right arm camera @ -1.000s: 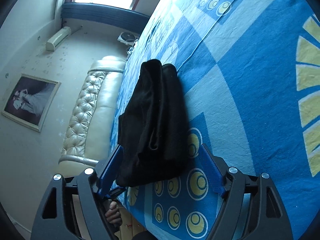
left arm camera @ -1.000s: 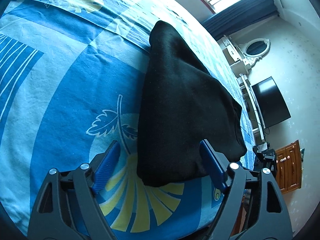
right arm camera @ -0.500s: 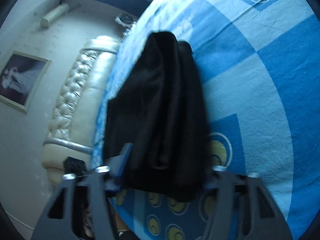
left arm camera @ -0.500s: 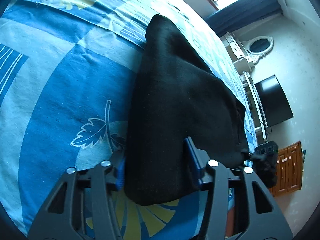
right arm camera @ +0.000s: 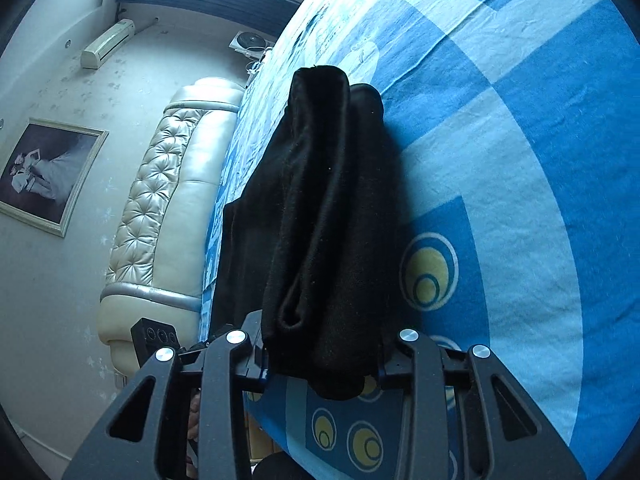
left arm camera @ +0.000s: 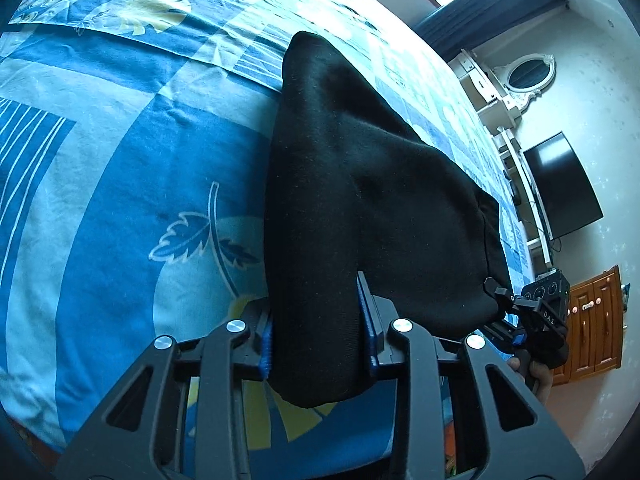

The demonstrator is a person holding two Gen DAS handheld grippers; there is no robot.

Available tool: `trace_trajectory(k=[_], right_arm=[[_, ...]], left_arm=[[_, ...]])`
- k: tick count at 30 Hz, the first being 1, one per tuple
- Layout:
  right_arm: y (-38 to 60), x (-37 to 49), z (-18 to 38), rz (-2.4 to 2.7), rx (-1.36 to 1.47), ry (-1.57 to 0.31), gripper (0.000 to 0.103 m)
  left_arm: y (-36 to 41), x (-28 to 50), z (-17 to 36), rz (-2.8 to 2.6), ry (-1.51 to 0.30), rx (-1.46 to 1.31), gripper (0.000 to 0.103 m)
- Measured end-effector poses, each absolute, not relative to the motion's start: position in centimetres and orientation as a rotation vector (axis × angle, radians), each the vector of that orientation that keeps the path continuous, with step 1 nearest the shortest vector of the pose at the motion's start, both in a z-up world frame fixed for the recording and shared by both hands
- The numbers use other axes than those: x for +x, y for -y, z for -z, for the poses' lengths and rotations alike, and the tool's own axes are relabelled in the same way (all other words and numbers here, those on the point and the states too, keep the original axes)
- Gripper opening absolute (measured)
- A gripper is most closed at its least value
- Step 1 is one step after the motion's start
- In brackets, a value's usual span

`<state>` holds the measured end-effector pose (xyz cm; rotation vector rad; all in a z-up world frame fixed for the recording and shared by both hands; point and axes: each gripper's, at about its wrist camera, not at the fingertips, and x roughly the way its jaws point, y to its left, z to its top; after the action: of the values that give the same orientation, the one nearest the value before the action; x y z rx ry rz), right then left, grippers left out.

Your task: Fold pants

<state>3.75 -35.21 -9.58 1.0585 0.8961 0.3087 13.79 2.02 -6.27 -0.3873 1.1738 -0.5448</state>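
The black pants (left arm camera: 360, 184) lie folded lengthwise on the bed's blue patterned sheet (left arm camera: 120, 152), filling the centre of both frames; the left gripper (left arm camera: 318, 332) has its jaws closed on the near corner at lower centre; the right gripper (right arm camera: 320, 356) likewise has its jaws clamped on the layered near edge; a tufted headboard (right arm camera: 160, 208) stands at left.

Left gripper (left arm camera: 318, 328) and right gripper (right arm camera: 320, 354), both clamped on cloth.

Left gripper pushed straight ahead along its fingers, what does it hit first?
The black pants: the left gripper is already shut on their near end, so more folded cloth lies directly ahead on the bed.
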Motion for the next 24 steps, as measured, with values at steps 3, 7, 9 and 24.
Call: trace_trajectory(k=[3,7,9,24], right_arm=[[35.1,3.1,9.9,-0.311,1.070,-0.899,0.036],[35.1,2.2,10.1,-0.315,1.077,-0.904,0.036],[35.2,1.9,10.1,-0.317,1.077,-0.906,0.036],[35.1,1.5,10.8,-0.321,1.094,-0.918,0.036]], left_arm=[[-1.8,13.2,6.0,0.549,-1.171,-0.359,0.032],[-2.0,12.3,6.1,0.551,-1.178,-0.353,0.032],[-2.1,12.0,6.1,0.552,-1.181,-0.354,0.032],[-2.4,12.2,6.8,0.565,-1.196,-0.359,0.033]])
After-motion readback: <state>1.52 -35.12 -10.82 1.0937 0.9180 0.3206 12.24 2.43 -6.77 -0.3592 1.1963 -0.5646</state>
